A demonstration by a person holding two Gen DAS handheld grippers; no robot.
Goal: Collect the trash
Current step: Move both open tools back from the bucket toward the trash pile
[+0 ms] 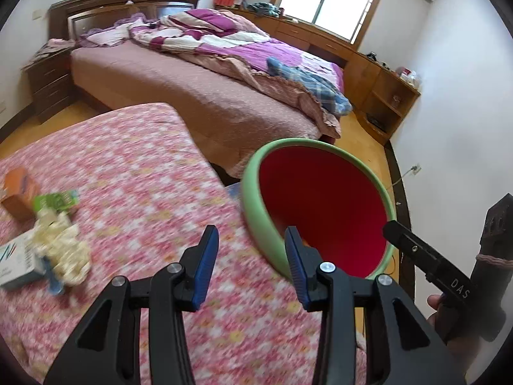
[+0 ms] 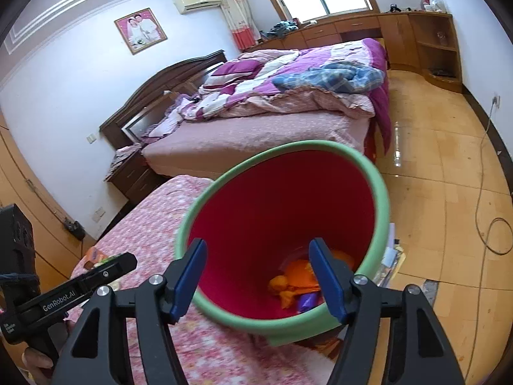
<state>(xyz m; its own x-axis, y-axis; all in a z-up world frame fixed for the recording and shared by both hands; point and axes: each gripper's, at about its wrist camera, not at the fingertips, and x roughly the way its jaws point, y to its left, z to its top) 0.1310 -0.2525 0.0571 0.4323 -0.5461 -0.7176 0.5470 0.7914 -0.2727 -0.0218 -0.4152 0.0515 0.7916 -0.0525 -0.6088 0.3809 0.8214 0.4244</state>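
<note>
A bin with a green rim [image 1: 250, 186] and a red inside stands at the right edge of the pink floral table [image 1: 144, 176]. In the right wrist view, orange wrappers [image 2: 288, 285] and a purple scrap [image 2: 306, 301] lie at the bottom of the bin [image 2: 381, 192]. My right gripper [image 2: 258, 243] hangs open over the bin's mouth with nothing between its fingers. My left gripper [image 1: 251, 234] is open and empty above the cloth, just left of the bin. Further left on the table lie crumpled white paper [image 1: 61, 243], a green wrapper [image 1: 56, 200], an orange box [image 1: 19, 192] and a white box [image 1: 16, 263].
Beyond the table is a bed [image 1: 192, 96] with a rumpled purple quilt. A dark nightstand [image 1: 48, 89] stands by its head. Wooden cabinets [image 2: 433, 41] line the far wall under the window. A cable [image 2: 481, 192] trails over the wooden floor right of the bin.
</note>
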